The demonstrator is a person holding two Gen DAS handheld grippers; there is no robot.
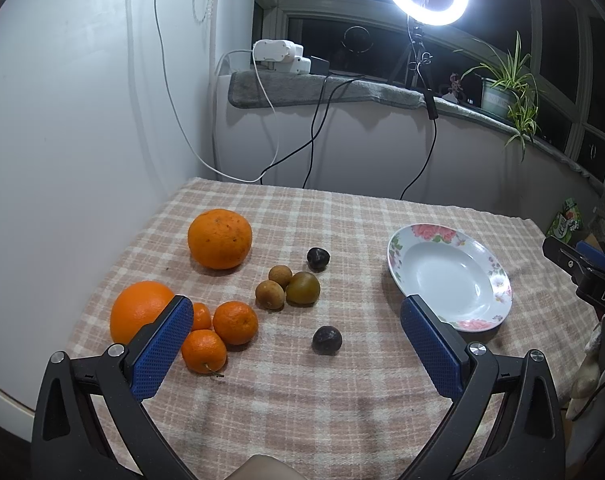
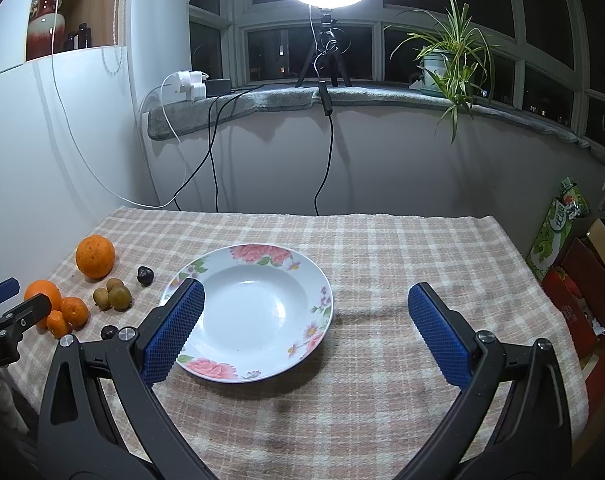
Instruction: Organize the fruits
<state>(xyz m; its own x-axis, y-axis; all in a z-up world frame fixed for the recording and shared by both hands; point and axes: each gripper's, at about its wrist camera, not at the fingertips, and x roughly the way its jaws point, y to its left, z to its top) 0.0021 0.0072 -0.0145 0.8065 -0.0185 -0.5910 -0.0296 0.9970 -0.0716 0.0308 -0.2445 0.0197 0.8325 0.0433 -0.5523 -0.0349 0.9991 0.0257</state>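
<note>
A checked cloth (image 1: pixel 342 400) covers the table. The left gripper (image 1: pixel 296 344) hangs over the fruit side, and its two blue fingers (image 1: pixel 162 348) are wide apart with nothing between them. The right gripper (image 2: pixel 304 332) hangs above the flower plate (image 2: pixel 286 364), and its fingers are wide apart too, holding nothing.

The plate has no fruit in it. All the fruit sits on the cloth, to the left of the plate. One big orange (image 1: pixel 220 238) is farthest back. Another big orange (image 1: pixel 136 310) sits closer, partly behind the left finger. Three small oranges (image 1: pixel 235 322) huddle just beside it, touching one another. Three little brown-green fruits (image 1: pixel 302 288) touch in a bunch near the middle. One dark round fruit (image 1: pixel 317 259) sits behind that bunch, and another dark fruit (image 1: pixel 326 340) sits alone in front.
</note>
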